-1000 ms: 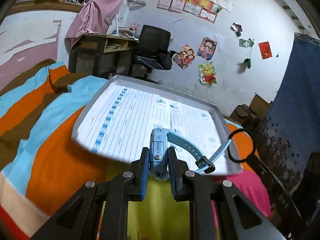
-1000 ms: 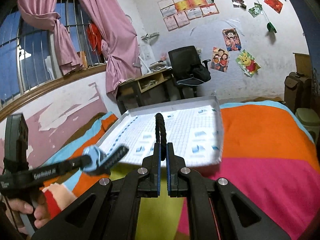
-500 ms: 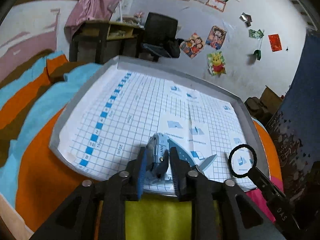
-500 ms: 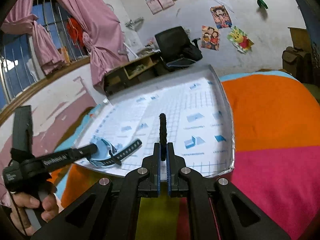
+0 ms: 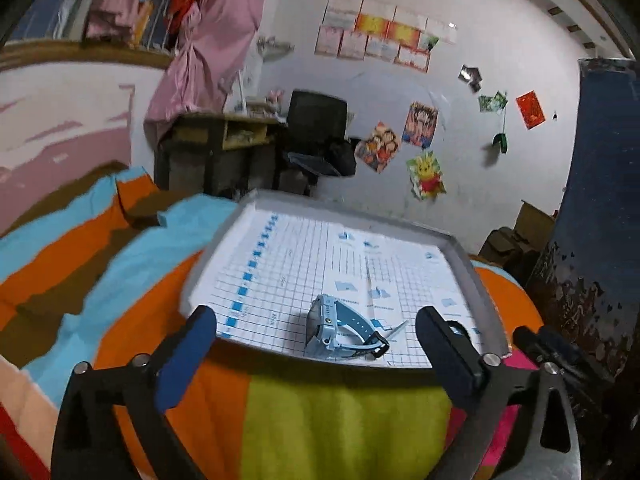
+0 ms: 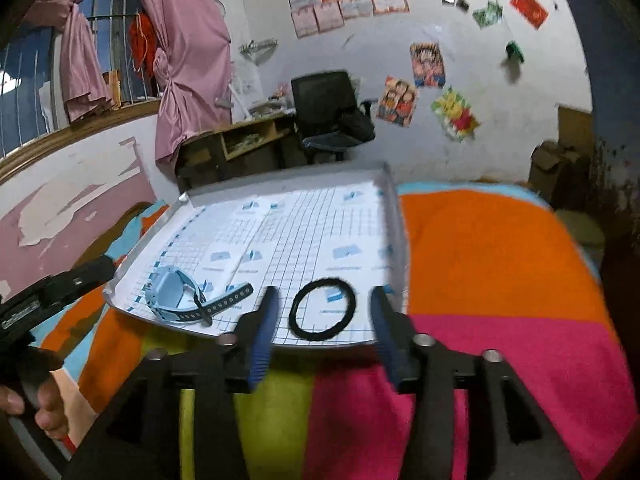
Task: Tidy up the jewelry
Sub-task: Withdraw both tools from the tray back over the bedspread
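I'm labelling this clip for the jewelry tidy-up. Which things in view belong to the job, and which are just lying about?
Part of the job:
- blue watch, lying in the tray
- black hair band, in the tray
- tray with gridded paper
- left gripper and right gripper, jaws opening, touching neither item

Just lying about:
- striped blanket
- office chair
- wall posters
- pink curtain

Your watch [image 5: 338,330] looks like smooth matt plastic; the tray [image 5: 464,256] holds gridded paper; the bedspread [image 6: 500,280] is soft, fuzzy cloth.
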A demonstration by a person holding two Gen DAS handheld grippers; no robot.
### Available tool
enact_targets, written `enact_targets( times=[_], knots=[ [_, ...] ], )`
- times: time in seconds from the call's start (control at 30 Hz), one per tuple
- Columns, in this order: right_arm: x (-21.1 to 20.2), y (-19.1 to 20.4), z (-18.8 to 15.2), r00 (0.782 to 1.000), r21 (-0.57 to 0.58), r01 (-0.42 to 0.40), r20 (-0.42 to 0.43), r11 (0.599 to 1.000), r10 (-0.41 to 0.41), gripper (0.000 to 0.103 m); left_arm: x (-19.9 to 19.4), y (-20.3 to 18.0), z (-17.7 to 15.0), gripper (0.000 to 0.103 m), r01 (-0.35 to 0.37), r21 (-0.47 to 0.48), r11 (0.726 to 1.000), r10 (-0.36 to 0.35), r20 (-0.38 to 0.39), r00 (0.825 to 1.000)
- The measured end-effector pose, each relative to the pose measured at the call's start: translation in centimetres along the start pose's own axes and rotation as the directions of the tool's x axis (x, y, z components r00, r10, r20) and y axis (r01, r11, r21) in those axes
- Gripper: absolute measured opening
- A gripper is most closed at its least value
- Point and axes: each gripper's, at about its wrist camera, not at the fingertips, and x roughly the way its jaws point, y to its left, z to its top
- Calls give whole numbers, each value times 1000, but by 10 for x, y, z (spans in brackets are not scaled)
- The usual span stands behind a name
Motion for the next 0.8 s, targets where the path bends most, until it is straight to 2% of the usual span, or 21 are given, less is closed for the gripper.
enact_targets(
  times=[0.17,0.23,0.5,0.63,0.8],
  knots=[
    [-58,7,11,994,-54,28,112,998,-22,73,-48,1,0,103,-21,9,1000,21,60,998],
    [-80,8,14,989,-59,27,146,998,-18,83,-65,2,-1,103,-33,17,999,31,80,996],
    [-172,24,9,966,-90,7,257,996,16,101,-144,5,-21,103,-40,17,999,37,152,988],
    [-222,34,-13,949,-129,6,314,992,36,102,-179,8,-35,103,-35,26,999,30,180,983],
    [-266,39,-32,940,-136,1,338,991,45,102,-220,13,-54,103,-34,45,998,24,207,978]
  ],
)
